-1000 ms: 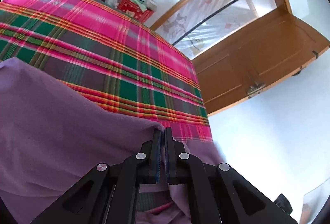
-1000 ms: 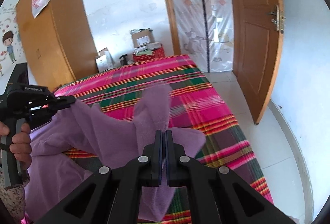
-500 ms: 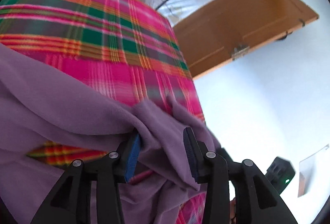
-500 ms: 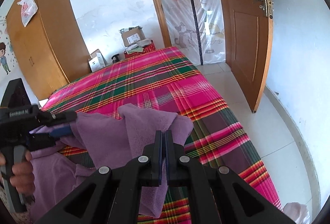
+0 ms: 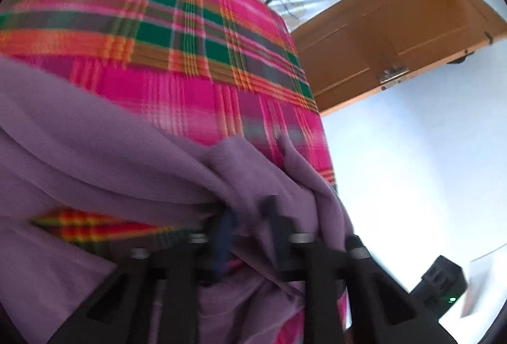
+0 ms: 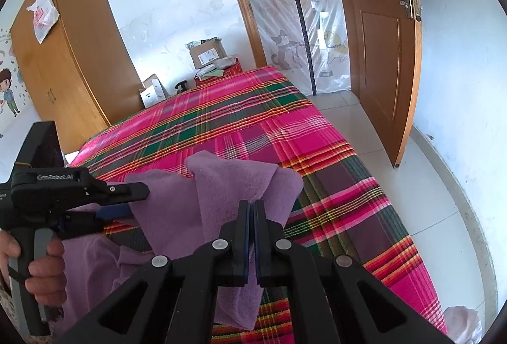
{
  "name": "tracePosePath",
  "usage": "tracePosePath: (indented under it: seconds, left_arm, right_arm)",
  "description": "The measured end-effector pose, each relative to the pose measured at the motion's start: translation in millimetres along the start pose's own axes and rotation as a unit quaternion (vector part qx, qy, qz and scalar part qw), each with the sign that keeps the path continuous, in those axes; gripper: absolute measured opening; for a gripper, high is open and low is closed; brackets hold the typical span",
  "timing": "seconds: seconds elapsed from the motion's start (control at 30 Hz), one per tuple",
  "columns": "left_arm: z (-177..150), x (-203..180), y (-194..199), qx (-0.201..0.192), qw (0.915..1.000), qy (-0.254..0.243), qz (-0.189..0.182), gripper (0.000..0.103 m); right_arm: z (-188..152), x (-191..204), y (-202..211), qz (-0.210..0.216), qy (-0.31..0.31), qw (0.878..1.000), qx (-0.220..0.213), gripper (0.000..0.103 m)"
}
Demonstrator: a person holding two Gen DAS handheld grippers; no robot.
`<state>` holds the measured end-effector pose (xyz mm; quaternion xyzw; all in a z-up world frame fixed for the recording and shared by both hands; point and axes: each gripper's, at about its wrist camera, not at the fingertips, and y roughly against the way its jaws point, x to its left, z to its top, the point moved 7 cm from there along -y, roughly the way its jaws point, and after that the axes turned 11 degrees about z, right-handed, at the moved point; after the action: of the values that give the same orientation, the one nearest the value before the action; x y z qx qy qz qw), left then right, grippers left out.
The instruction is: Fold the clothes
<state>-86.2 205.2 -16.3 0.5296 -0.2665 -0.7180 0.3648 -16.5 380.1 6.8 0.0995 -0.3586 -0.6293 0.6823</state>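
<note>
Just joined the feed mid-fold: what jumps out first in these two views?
The pink, green and orange plaid bedspread fills the middle of both views. Over its near edge hangs a purple garment, pinched by the right hand-held gripper, with the left hand-held gripper standing open around the cloth on its left side. Behind the bed stands a wooden wardrobe at left and an open wooden door at right.
</note>
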Motion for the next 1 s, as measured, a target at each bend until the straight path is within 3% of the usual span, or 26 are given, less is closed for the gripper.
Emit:
tracePosePath:
  seconds: [0.37, 0.7, 0.97, 1.0]
  left_arm:
    - [27.6, 3.6, 24.6, -0.05, 0.9987, 0.009, -0.002, 0.008]
    - [73.4, 15.5, 53.6, -0.119, 0.9926, 0.019, 0.018, 0.008]
    - [84.0, 25.3, 38.8, -0.112, 0.9929, 0.027, 0.032, 0.008]
    - [83.4, 27.4, 37.4, -0.108, 0.9932, 0.03, 0.033, 0.012]
  right_arm:
    - [3.2, 1.0, 10.2, -0.01, -0.002, 1.0, -0.016, 0.002]
    - [2.5, -11.5, 20.3, -0.032, -0.018, 0.999, -0.026, 0.002]
    - [-0.5, -22.3, 23.2, -0.04, -0.033, 0.998, -0.026, 0.002]
    - [-0.7, -23.4, 23.3, -0.04, -0.034, 0.998, -0.025, 0.002]
